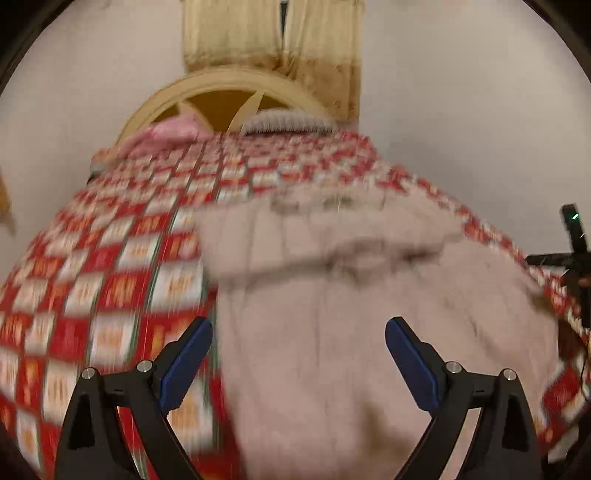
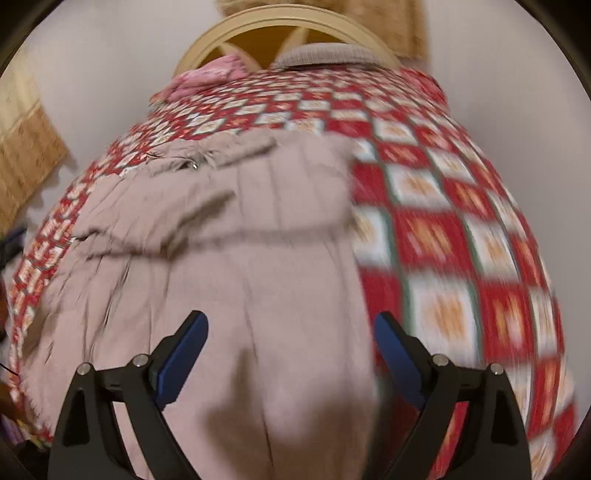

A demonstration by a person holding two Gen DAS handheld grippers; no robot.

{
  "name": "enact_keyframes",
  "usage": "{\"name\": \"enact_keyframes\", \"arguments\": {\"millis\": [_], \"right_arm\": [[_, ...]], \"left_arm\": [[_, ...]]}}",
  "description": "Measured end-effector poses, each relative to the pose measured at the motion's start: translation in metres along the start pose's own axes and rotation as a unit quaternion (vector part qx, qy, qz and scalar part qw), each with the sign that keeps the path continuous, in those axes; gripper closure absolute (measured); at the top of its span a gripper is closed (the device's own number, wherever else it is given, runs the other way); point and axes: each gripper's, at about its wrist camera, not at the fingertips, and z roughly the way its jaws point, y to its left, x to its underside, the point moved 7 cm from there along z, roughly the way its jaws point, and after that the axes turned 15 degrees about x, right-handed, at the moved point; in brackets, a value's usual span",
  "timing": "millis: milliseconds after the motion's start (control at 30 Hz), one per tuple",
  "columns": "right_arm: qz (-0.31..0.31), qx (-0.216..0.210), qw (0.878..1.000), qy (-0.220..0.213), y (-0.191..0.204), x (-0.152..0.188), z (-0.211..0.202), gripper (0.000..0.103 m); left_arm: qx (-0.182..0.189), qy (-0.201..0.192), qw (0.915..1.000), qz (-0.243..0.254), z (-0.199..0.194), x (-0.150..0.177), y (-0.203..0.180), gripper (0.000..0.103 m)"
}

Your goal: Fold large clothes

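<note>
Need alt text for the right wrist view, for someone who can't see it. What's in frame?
A large pale pink garment lies spread on a bed with a red and white checked cover, partly folded at its far end. The right gripper is above it, jaws wide open and empty. Beyond are an arched wooden headboard and a pink pillow; the picture is motion-blurred.

Readable text: none in either view.
Bedspread: red and white squares carry orange marks, too blurred to tell whether they are letters or ornaments.
Garment: plain pinkish cloth, no label or print showing.
Curtain: no writing legible.
</note>
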Motion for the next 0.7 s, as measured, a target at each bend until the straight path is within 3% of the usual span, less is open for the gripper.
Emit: {"name": "enact_keyframes", "arguments": {"millis": [100,233,300,400,533,600,633,700], "right_arm": [[0.057,0.005,0.998,0.006,-0.023,0.035,-0.019,0.006],[0.078,0.0,0.997,0.01,-0.024,0.067,-0.03,0.006],[0.087,-0.013,0.996,0.017,-0.02,0.078,-0.031,0.006],[0.091,-0.028,0.994,0.045,-0.01,0.094,-0.024,0.019],[0.091,-0.031,0.994,0.06,-0.001,0.118,-0.021,0.024],[0.087,-0.017,0.995,0.054,-0.001,0.119,-0.021,0.03],[0.088,-0.018,0.995,0.054,-0.001,0.118,-0.021,0.045],[0.089,-0.033,0.994,0.058,0.001,0.116,-0.024,0.073]], "left_arm": [[0.002,0.019,0.999,-0.042,-0.005,0.049,0.003,0.008],[0.032,0.017,0.9944,-0.1,-0.005,0.088,0.002,0.008],[0.048,0.01,0.9918,-0.118,-0.003,0.096,-0.002,0.008],[0.063,0.01,0.99,-0.126,0.003,0.099,-0.01,0.008],[0.074,0.011,0.9896,-0.123,0.011,0.104,-0.017,0.009],[0.069,0.01,0.991,-0.115,0.01,0.102,-0.019,0.03],[0.068,0.025,0.9917,-0.106,0.013,0.102,-0.021,0.059],[0.056,0.035,0.9934,-0.093,0.008,0.102,-0.023,0.076]]}}
